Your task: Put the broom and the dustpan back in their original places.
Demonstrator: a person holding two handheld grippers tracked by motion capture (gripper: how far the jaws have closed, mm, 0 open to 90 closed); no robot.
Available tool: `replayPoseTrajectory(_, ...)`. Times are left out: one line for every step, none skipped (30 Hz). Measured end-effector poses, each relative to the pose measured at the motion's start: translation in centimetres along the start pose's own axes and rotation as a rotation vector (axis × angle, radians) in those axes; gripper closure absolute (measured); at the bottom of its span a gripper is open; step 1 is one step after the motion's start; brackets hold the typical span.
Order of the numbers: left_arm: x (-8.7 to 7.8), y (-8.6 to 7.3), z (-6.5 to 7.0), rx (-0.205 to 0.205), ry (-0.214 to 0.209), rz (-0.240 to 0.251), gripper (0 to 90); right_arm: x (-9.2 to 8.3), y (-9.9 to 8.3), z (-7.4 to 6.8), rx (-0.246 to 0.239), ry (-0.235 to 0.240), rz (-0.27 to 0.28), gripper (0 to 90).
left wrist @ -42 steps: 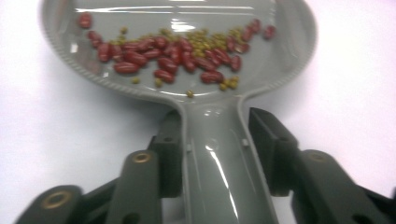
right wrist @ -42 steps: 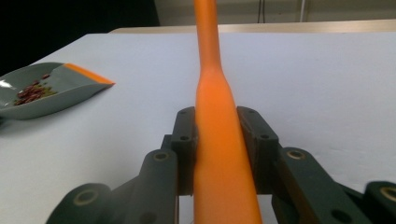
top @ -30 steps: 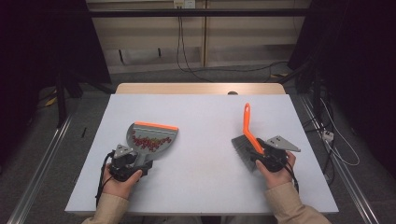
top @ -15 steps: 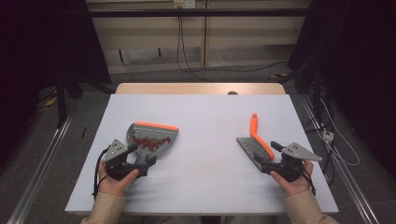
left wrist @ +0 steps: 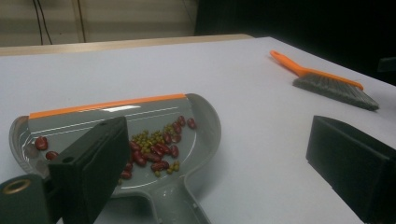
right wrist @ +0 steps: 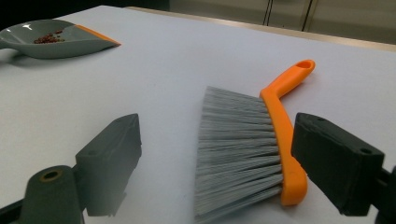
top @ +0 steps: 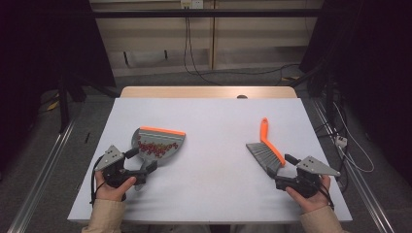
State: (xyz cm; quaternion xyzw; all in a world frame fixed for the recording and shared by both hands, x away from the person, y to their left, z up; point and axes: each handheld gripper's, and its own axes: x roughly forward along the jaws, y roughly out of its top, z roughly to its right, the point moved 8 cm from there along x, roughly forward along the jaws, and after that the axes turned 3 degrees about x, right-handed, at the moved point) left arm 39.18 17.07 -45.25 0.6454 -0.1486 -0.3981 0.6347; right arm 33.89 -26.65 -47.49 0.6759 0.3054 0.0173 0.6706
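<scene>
A grey dustpan (top: 158, 144) with an orange lip lies on the table's left half, holding red and green beans (left wrist: 154, 149). My left gripper (top: 141, 161) straddles the pan's handle (left wrist: 180, 205) from the near side. Its jaws have just been opening and stand wide, clear of the handle, so it is open. An orange-handled brush (top: 265, 148) with grey bristles (right wrist: 233, 140) lies flat on the right half, handle pointing away. My right gripper (top: 285, 171) sits at the bristle end. Its jaws have just been opening too, with the brush head loose between them.
The white table top (top: 214, 121) has a wooden strip (top: 209, 92) along its far edge. My right hand is close to the table's right and near edges. Cables (top: 194, 58) run over the floor behind, and metal rails (top: 43, 165) flank the table.
The right gripper carried the brush a little to the right, then opened and left it lying flat. The left gripper opened off the dustpan's handle. The pan has not moved.
</scene>
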Motion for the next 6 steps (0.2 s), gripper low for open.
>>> replayPoseTrajectory(0.00,0.04,-0.02,-0.003,0.002,0.007,6.2,0.01,-0.02,-0.11,0.002,0.009,0.000,16.4)
replayPoseTrajectory(0.00,0.06,-0.02,-0.005,0.002,0.010,6.2,0.02,0.00,-0.18,0.005,0.014,0.003,16.4)
replayPoseTrajectory(0.00,0.06,0.01,-0.001,0.000,0.007,6.2,0.03,0.04,-0.22,0.002,0.015,0.005,16.4)
replayPoseTrajectory(0.01,0.05,0.00,0.006,0.001,0.005,6.2,0.03,0.09,-0.26,0.001,0.018,0.008,16.4)
replayPoseTrajectory(0.05,0.02,0.01,0.005,0.001,0.003,6.2,0.05,0.15,-0.29,0.005,0.020,0.011,16.4)
replayPoseTrajectory(0.11,-0.01,0.09,0.000,-0.005,0.002,6.2,0.02,0.19,-0.29,0.002,0.020,0.014,16.4)
